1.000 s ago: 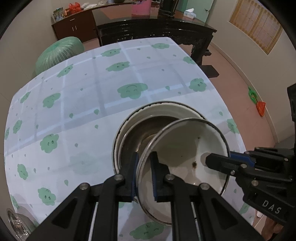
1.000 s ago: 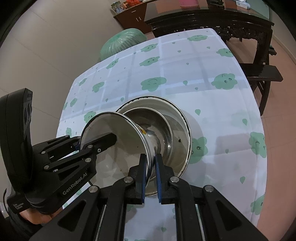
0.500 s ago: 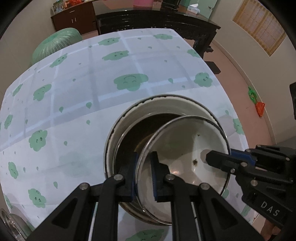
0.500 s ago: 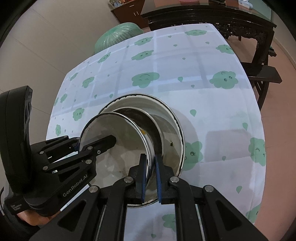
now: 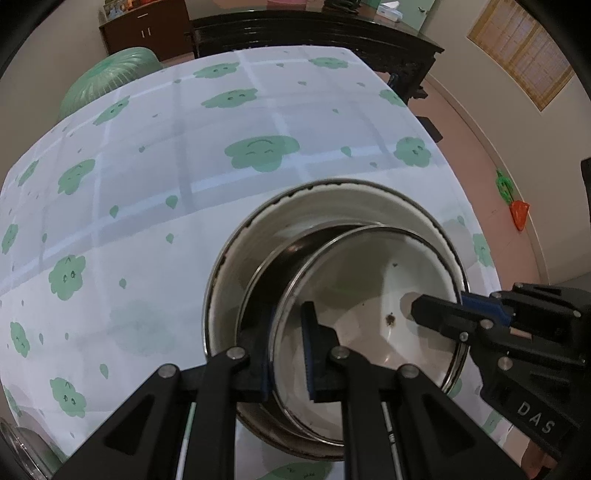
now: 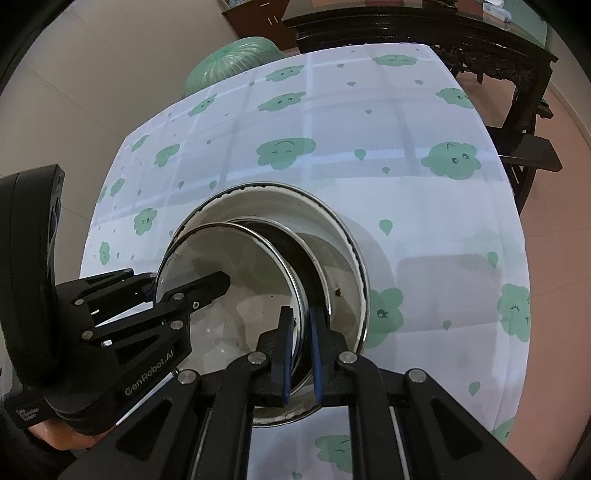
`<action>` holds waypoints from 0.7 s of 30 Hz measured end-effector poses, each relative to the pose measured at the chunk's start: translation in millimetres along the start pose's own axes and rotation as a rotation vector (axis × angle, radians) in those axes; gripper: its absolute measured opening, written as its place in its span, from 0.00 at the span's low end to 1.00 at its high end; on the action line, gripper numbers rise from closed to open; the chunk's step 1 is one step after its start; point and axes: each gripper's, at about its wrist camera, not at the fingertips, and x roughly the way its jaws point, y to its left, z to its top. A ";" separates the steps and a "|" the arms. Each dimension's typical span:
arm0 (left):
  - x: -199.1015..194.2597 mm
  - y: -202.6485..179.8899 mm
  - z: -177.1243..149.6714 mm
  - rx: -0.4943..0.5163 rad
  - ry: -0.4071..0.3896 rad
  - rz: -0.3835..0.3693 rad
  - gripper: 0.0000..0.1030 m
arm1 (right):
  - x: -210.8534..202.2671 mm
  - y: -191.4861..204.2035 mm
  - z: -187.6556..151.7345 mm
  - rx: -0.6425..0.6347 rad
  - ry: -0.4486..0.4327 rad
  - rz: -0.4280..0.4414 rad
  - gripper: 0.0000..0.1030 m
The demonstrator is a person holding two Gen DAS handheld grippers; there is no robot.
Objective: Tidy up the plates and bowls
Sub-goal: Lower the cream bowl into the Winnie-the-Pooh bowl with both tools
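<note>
A white enamel bowl [image 5: 369, 295] [image 6: 236, 288] is held by its rim between both grippers, tilted, low inside a stack of two larger bowls. The stack is a big white bowl [image 5: 332, 203] [image 6: 332, 251] with a dark steel bowl [image 5: 277, 273] [image 6: 295, 254] nested in it, standing on the tablecloth. My left gripper [image 5: 286, 354] is shut on the white bowl's left rim. My right gripper [image 6: 299, 354] is shut on its right rim. Each gripper shows in the other's view, the right [image 5: 480, 321] and the left [image 6: 147, 299].
The table [image 5: 147, 184] has a white cloth with green cloud prints. A green cushion [image 5: 110, 81] lies beyond its far left edge. A dark wooden table [image 5: 314, 33] stands behind. A steel rim [image 5: 18, 454] shows at the near left corner.
Both grippers carried the white bowl forward and down, from beside the stack's near rim to low inside the nested bowls.
</note>
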 end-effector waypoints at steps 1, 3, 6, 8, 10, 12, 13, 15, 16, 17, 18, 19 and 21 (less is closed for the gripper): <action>0.1 -0.9 0.2 0.002 -0.001 0.002 0.11 | 0.3 0.0 0.2 0.000 0.002 -0.002 0.10; 0.4 -2.1 0.0 0.003 0.003 0.000 0.11 | 0.8 0.9 0.1 -0.005 0.005 -0.011 0.09; 3.0 -4.4 -1.2 0.002 0.017 -0.014 0.11 | 0.2 1.5 -0.1 -0.016 0.014 -0.032 0.09; 3.6 -6.3 -0.2 0.006 0.017 -0.011 0.11 | 0.1 -0.2 0.3 -0.018 0.019 -0.037 0.09; 4.4 -6.0 0.9 0.003 0.023 -0.012 0.11 | 0.1 -1.3 1.2 -0.016 0.022 -0.039 0.09; 4.6 -4.1 1.7 -0.003 0.028 -0.019 0.12 | 1.2 -0.3 3.2 -0.021 0.026 -0.048 0.09; 4.7 -3.0 1.9 -0.005 0.032 -0.020 0.13 | 1.4 1.1 3.8 -0.028 0.028 -0.054 0.09; 4.9 -0.5 1.4 -0.013 0.035 -0.026 0.14 | 2.4 3.7 4.8 -0.045 0.034 -0.069 0.09; 4.3 0.4 1.0 -0.016 0.037 -0.031 0.13 | 2.7 4.6 5.3 -0.053 0.036 -0.073 0.09; 3.3 1.0 0.5 -0.017 0.037 -0.036 0.13 | 3.1 5.3 5.4 -0.057 0.037 -0.075 0.09; 2.6 1.7 0.2 -0.018 0.036 -0.038 0.13 | 3.5 5.4 5.5 -0.058 0.040 -0.077 0.09; 1.5 2.3 0.1 -0.022 0.033 -0.043 0.13 | 4.0 5.0 5.5 -0.058 0.042 -0.076 0.08; 0.7 3.0 0.8 -0.030 0.033 -0.049 0.13 | 5.0 4.6 5.0 -0.059 0.045 -0.083 0.06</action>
